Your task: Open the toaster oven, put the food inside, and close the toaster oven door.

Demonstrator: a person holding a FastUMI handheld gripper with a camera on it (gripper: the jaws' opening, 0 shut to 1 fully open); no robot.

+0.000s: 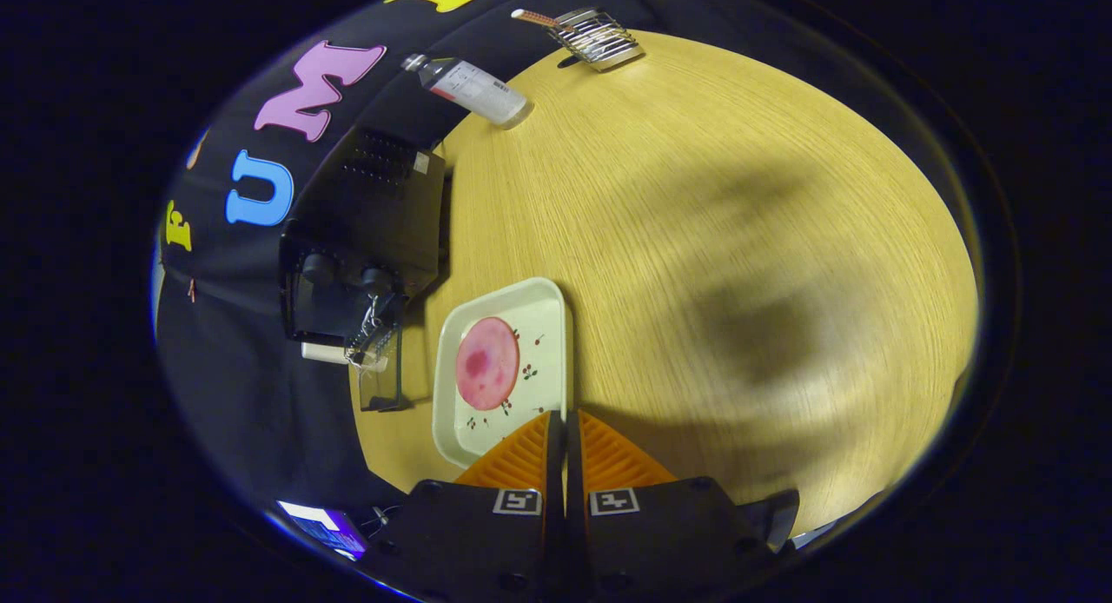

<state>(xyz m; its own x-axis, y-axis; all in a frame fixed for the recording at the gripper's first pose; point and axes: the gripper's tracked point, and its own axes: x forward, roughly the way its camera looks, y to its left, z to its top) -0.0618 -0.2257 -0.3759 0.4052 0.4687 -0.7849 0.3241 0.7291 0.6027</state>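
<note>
Fingers (565,429) pressed together, holding nothing, hover tilted over the desk (738,238) at the tray's (549,303) near corner; the pink food (487,363) lies on it, beside the toaster oven (365,238).

A clear plastic bottle (469,89) with a white label lies on its side at about eleven o'clock on the light wooden table (695,238), its cap end reaching out past the table's edge toward the black cloth wall (243,394). Farther along that edge, near twelve o'clock, sits a metal wire rack (598,36) with a wooden-looking handle sticking out toward the wall. The rack and the bottle are well apart. Two soft, dark shadows fall across the bare wood at around three o'clock. Down at about seven o'clock, below the table's edge, a small lit screen (323,525) glows bluish-purple.
</note>
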